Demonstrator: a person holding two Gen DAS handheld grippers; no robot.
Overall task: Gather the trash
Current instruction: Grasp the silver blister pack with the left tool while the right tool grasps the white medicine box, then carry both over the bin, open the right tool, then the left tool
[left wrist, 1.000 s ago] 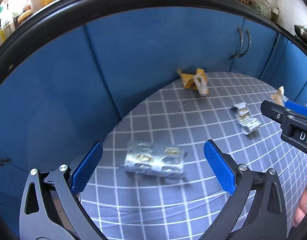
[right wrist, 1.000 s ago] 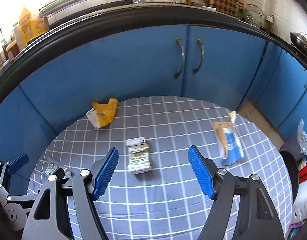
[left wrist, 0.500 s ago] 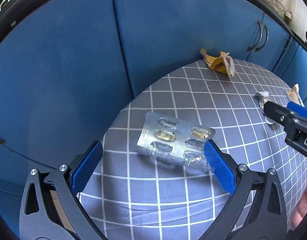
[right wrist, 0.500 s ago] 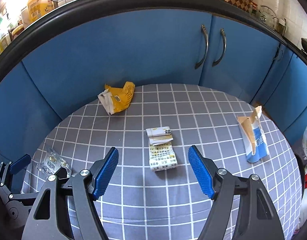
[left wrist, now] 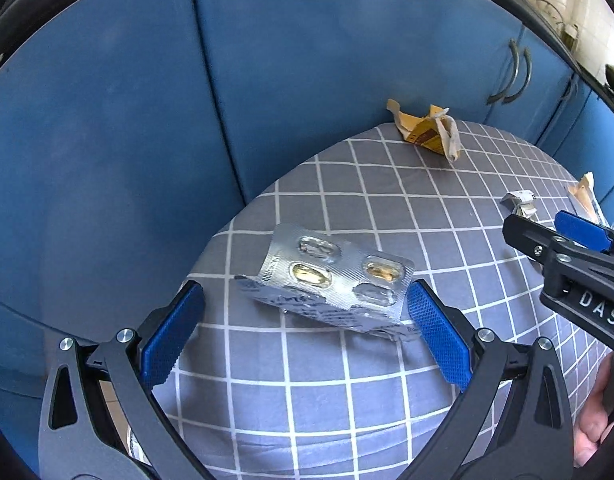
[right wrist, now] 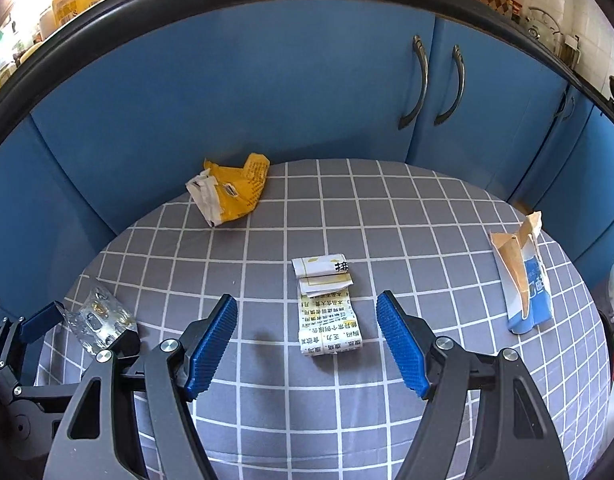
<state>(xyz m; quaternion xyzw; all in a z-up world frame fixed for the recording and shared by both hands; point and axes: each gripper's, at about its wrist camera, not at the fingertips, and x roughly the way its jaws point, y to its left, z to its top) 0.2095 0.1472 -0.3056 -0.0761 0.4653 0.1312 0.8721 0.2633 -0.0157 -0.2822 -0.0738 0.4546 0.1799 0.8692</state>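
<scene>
The left hand-held gripper (left wrist: 303, 336), fingers apart, straddles the blister pack (left wrist: 335, 280), whose long axis runs across them; the right hand-held gripper (right wrist: 307, 344), also apart, hangs above the folded leaflet (right wrist: 327, 308).

**Both grippers spread, angled down**

The left gripper (left wrist: 305, 334) fills the lower part of the left wrist view, tilted downward, its blue pads (left wrist: 171, 338) set wide apart. The right gripper (right wrist: 307, 344) sits low in the right wrist view, also tilted downward, its jaws standing apart and pressing on nothing. In the left view's lower right corner, part of a hand (left wrist: 595, 428) shows behind the right gripper's frame.
</scene>
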